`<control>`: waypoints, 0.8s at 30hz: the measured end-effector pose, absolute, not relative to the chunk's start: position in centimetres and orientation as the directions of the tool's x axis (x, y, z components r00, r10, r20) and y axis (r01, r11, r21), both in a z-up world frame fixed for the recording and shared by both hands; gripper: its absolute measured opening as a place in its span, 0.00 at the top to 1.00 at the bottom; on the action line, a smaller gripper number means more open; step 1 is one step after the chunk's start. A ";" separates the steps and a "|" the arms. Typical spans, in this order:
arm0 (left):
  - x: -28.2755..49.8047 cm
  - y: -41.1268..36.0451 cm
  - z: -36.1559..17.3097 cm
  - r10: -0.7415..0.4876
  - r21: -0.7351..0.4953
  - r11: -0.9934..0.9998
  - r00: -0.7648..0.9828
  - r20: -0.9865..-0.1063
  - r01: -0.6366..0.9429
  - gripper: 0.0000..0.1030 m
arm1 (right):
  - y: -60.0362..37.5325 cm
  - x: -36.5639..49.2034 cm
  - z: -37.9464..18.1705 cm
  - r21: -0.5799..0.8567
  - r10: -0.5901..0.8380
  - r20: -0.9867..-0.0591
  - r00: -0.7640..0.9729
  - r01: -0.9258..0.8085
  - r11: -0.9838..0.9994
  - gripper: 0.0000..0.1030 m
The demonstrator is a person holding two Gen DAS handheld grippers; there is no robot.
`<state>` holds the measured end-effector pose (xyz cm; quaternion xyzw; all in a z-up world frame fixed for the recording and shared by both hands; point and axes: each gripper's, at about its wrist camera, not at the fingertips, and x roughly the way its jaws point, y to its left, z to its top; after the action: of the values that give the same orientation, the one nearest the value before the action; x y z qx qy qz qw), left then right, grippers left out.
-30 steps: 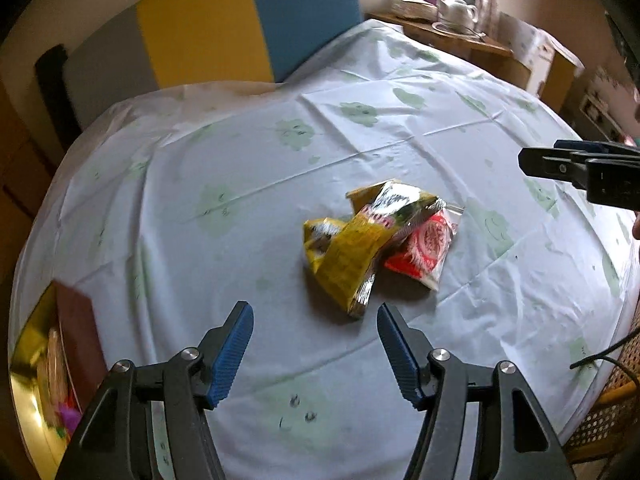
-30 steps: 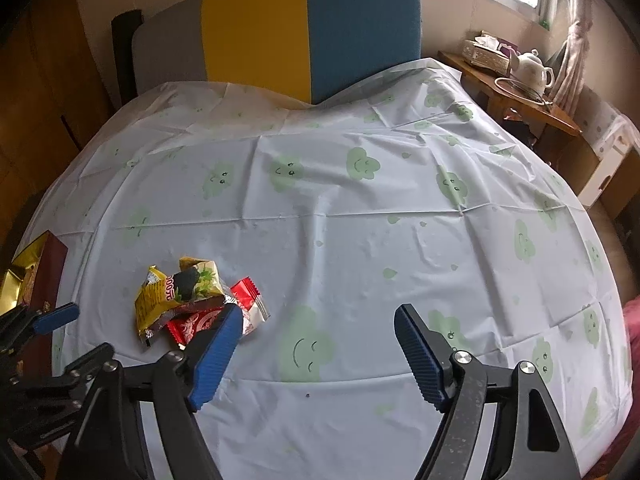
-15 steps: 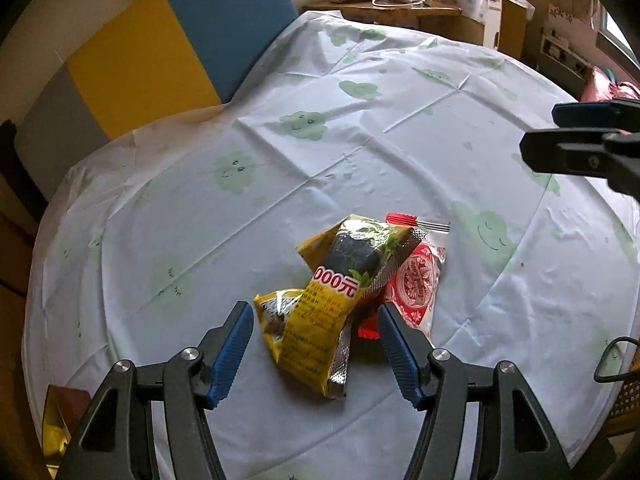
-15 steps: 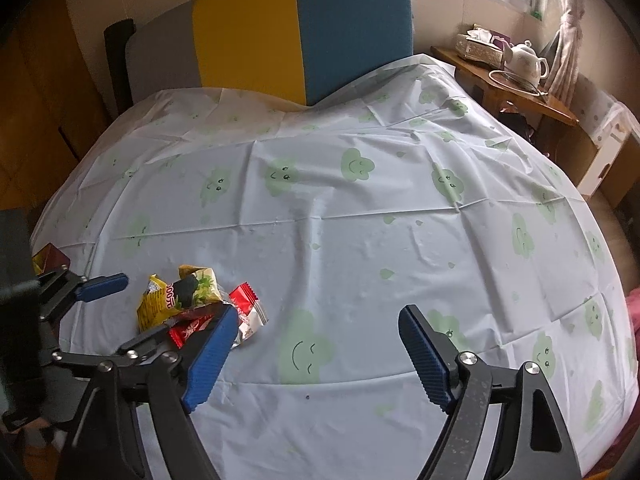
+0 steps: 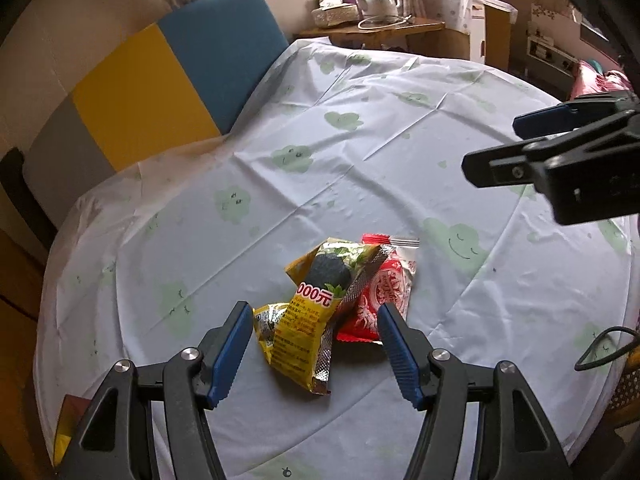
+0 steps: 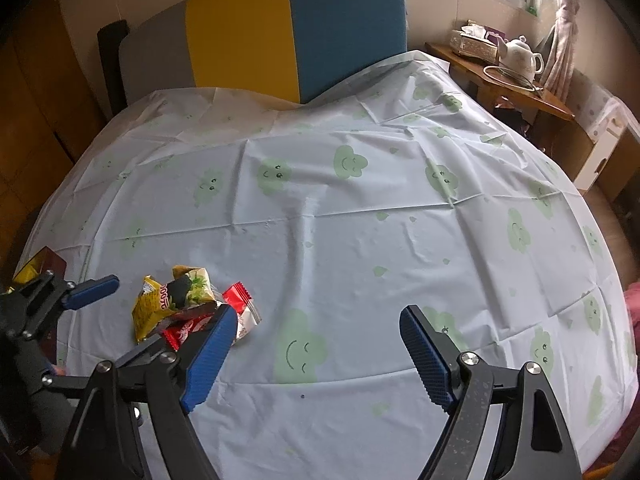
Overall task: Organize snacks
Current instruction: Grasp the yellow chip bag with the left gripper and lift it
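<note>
A small heap of snack packets lies on the cloud-print tablecloth (image 5: 360, 184): a yellow packet (image 5: 304, 320) on top, and a red packet (image 5: 386, 292) partly under it. My left gripper (image 5: 312, 312) is open and hangs over the heap, with the yellow packet lying between its blue fingers (image 5: 230, 340), which do not press on it. In the right wrist view the same yellow packet (image 6: 158, 304) and red packet (image 6: 240, 300) sit beside the left fingertip. My right gripper (image 6: 318, 314) is open over bare cloth, with nothing between its fingers.
A gold and maroon box (image 6: 38, 266) sits at the table's left edge, also seen as a box corner (image 5: 66, 420). A grey, yellow and blue cushion back (image 6: 296, 32) stands behind the table. A wooden side table with a teapot (image 6: 520, 56) is at the far right.
My left gripper has rolled and moved up to the packets, which now lie between its fingers instead of ahead of them. The right gripper has stayed in place, its fingers slightly wider apart.
</note>
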<state>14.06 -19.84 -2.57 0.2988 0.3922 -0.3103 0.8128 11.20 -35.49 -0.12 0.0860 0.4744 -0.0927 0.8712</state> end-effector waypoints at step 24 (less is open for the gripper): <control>19.0 -19.9 -6.3 -0.272 0.159 0.624 0.404 -0.873 0.765 0.36 | -35.6 11.6 -0.6 0.053 -0.080 -0.854 0.514 0.238 0.970 0.18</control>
<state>19.02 -19.88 -6.32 0.2826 0.4359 -0.3286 0.7888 11.56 -35.61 -0.63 0.0819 0.4842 -0.0918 0.8663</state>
